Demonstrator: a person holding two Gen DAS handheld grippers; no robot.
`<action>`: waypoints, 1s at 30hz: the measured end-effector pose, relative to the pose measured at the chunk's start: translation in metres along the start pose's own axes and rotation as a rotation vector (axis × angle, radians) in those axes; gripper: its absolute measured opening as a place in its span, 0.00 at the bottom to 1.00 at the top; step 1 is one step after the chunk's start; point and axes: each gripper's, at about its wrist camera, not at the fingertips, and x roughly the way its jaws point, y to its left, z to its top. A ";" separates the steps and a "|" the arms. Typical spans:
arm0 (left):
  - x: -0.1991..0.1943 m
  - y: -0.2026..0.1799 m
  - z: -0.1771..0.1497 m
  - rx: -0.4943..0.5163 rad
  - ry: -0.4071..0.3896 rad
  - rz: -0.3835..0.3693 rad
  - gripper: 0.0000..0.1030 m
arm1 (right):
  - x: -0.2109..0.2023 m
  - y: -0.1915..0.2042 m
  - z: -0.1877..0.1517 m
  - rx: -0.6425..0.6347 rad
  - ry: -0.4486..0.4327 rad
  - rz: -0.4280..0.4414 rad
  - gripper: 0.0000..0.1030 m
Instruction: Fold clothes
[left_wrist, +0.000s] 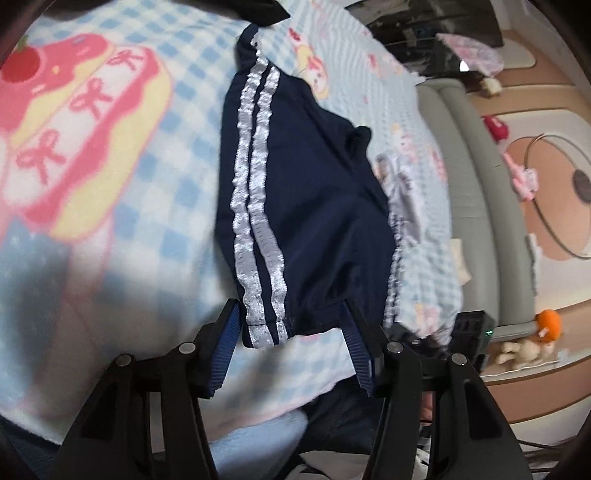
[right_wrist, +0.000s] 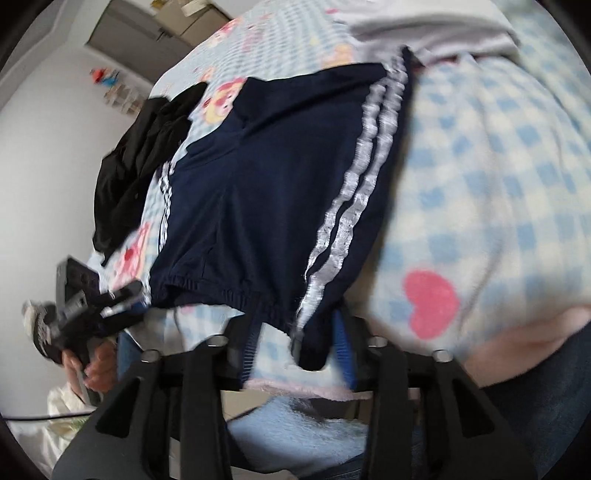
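Nearest to us are our two tongs, both poised at the near edge of the navy shorts, which lie flat on the blue checked blanket covering the bed. Our left gripper stands open, its blue pads straddling the waistband corner with the two white stripes; the pads do not appear to press the cloth. Our right gripper has its jaws narrower, with the other striped corner of the waistband hanging between them, though blur keeps us from telling whether the pads truly pinch it. We judge the shorts' long axis runs away from us, from the waistband at the tongs to the leg openings at the far end. Both hands sit equally near, one at each waistband corner, so the coming fold looks to us like a lift carried toward the far hem. A black garment lies far left.
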 end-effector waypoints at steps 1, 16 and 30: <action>0.001 -0.001 0.001 0.004 -0.001 0.000 0.41 | 0.003 0.000 0.000 -0.004 0.010 -0.013 0.23; -0.017 -0.024 -0.018 0.137 0.059 0.126 0.11 | -0.041 -0.003 -0.011 -0.001 -0.026 -0.051 0.07; -0.018 -0.009 -0.029 0.103 0.121 0.082 0.13 | -0.042 0.003 -0.022 -0.020 0.009 -0.086 0.09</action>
